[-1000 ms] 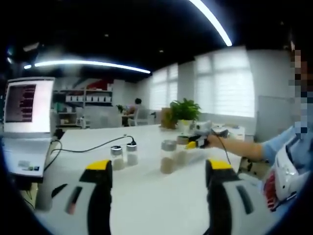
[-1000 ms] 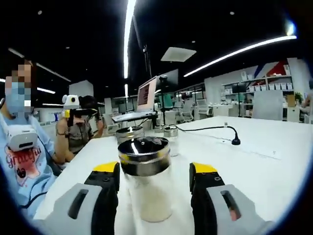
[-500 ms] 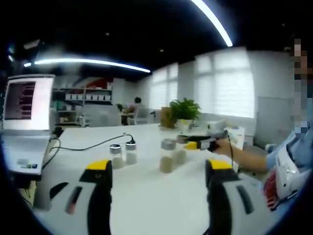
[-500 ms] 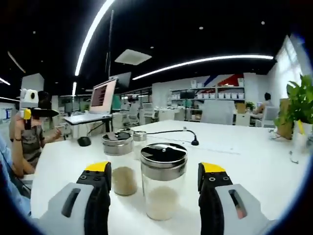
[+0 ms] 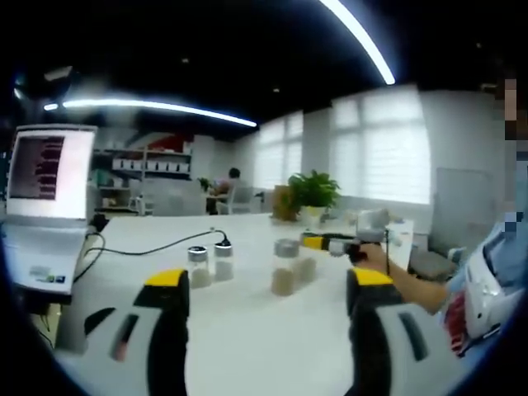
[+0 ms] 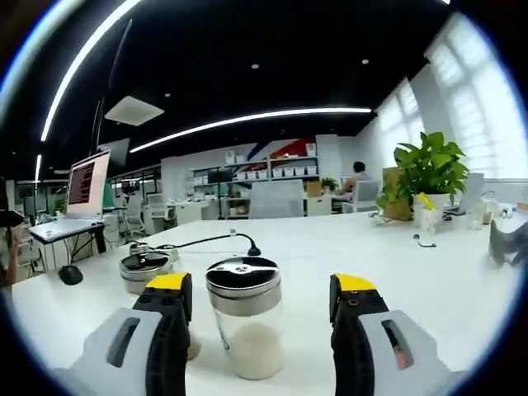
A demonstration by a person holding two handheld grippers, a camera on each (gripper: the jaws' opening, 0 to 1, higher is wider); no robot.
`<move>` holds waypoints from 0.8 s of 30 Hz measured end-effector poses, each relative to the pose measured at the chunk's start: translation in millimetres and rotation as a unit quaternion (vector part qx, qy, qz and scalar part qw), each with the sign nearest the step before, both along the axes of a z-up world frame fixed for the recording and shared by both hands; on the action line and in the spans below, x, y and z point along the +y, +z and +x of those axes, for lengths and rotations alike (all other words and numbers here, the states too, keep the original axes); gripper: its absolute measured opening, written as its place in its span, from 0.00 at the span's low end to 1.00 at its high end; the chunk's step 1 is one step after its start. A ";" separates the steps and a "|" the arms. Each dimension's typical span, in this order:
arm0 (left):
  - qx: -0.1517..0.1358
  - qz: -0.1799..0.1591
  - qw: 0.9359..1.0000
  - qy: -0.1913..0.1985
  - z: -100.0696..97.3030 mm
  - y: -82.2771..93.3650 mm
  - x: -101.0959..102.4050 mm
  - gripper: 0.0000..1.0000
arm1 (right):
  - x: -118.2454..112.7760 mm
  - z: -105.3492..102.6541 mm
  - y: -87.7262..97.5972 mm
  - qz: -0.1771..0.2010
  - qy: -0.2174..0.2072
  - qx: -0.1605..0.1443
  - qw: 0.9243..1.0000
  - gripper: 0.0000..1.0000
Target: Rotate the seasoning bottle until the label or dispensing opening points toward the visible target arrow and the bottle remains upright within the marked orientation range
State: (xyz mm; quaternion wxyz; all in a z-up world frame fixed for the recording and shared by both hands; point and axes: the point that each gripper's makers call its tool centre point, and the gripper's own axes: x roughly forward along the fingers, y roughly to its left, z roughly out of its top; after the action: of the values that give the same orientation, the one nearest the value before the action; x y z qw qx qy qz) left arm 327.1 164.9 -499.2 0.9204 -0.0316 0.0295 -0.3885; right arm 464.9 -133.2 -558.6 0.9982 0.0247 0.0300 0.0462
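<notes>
bottles: four clear glass seasoning bottles with shiny metal lids on the white worktop [image 6: 462,289]. The right gripper view has the nearest seasoning bottle [image 6: 244,317] up close with pale powder in the bottom, plus a second bottle [image 6: 145,272] just behind it on the left, half hidden by the claw's left jaw
far pair: two smaller bottles [image 5: 209,261] stand side by side further left in the left gripper view, well apart from the near two [image 5: 290,266]
right claw [image 6: 260,289]: grey with yellow tips, jaws spread wide on either side of the nearest bottle, gaps both sides, not touching it
left claw [image 5: 268,285]: same grey and yellow, jaws wide apart with nothing between them, hanging over bare worktop on the near side of the bottles
which way it points: nearest bottle stands upright, long axis vertical. The lid top is just glare, so I honestly can't make out a dispensing opening, a label or any arrow
hard to see: the far bottles are small and blurry, contents not clear. The person's hand [image 5: 375,257] holding the right claw comes in from the right of the left gripper view
other stuff: open laptop [image 5: 45,206] far left, one black cable [image 6: 210,240] across the worktop, one green potted plant [image 6: 425,177] at the far right
</notes>
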 end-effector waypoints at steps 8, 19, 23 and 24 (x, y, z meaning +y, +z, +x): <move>-0.002 -0.001 1.000 0.001 0.1 1.9 5.2 0.82 | -1.3 11.4 0.8 -0.016 -0.045 -0.006 0.999 0.51; -0.002 -0.002 1.000 0.004 0.3 2.7 6.8 0.82 | 4.8 21.6 -10.6 -0.026 -0.047 0.014 0.998 0.41; -0.003 -0.003 1.000 0.004 0.2 2.9 7.1 0.82 | 3.6 19.8 -10.0 -0.030 -0.044 0.015 0.998 0.41; -0.002 -0.003 1.000 0.005 0.3 2.7 7.4 0.82 | 3.6 19.8 -10.2 -0.029 -0.042 0.015 0.999 0.41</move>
State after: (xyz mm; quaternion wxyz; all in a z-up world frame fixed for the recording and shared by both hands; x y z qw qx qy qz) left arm 327.4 172.3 -496.6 0.9223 -0.0335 0.0263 -0.3841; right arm 484.7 -129.6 -568.8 0.9990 -0.0026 0.0454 0.0025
